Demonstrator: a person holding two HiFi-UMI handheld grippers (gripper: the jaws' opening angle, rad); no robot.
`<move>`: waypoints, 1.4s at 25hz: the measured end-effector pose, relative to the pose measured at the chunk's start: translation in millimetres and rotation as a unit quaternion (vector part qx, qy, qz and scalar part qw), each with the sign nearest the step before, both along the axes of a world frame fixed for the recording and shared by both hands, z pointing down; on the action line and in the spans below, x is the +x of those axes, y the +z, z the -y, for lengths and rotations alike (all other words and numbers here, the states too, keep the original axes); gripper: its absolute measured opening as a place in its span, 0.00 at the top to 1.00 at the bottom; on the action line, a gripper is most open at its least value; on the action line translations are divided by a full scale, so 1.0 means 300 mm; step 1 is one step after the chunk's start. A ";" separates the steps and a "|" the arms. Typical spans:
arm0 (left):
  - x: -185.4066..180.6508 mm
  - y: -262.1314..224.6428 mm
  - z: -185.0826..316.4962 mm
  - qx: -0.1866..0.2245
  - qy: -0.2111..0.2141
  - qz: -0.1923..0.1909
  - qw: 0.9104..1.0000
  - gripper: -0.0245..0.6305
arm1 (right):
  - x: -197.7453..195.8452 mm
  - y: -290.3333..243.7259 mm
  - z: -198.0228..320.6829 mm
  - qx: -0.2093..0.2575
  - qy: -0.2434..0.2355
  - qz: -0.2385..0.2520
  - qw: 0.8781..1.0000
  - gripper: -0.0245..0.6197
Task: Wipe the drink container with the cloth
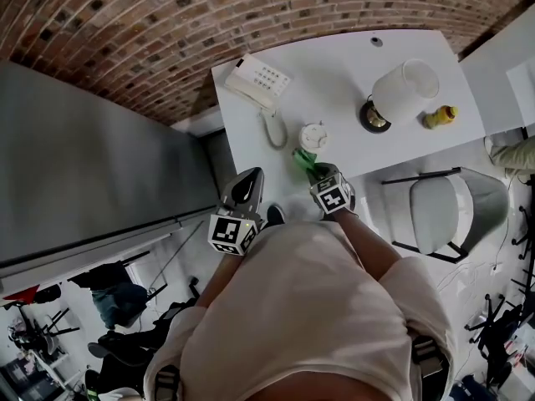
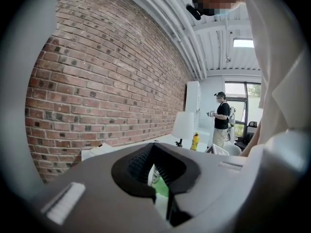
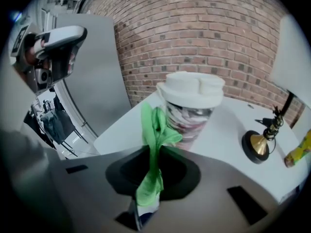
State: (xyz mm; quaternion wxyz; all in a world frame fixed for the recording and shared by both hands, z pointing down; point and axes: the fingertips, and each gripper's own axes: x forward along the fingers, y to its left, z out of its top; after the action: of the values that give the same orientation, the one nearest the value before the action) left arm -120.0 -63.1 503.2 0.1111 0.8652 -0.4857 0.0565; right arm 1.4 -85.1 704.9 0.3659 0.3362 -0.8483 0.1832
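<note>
The drink container (image 1: pixel 313 134) is a paper cup with a white lid, standing upright near the front edge of the white table (image 1: pixel 351 53). In the right gripper view the cup (image 3: pixel 192 108) is just beyond the jaws. My right gripper (image 1: pixel 318 174) (image 3: pixel 150 178) is shut on a green cloth (image 3: pixel 155 130) (image 1: pixel 303 161). The cloth's free end stands up against the cup's left side. My left gripper (image 1: pixel 247 182) (image 2: pixel 158 176) hangs off the table's front left, jaws together and holding nothing. It points toward the cup.
On the table are a white desk phone (image 1: pixel 261 82), a lamp with a white shade (image 1: pixel 403 88) and a yellow bottle (image 1: pixel 440 117). A grey chair (image 1: pixel 443 211) stands at the right. A grey cabinet (image 1: pixel 84 157) and a brick wall lie to the left. A person (image 2: pixel 222 118) stands far off.
</note>
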 end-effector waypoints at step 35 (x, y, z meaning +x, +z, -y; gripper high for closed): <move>-0.038 0.009 -0.019 -0.016 -0.020 -0.002 1.000 0.95 | 0.134 0.128 0.107 -0.011 -0.028 -0.094 0.995 0.91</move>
State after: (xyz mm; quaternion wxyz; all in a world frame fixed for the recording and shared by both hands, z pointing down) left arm -131.5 -57.2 505.8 0.1272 0.8535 -0.5018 0.0603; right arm 41.6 -117.2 743.4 0.4527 0.3235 -0.8173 0.1500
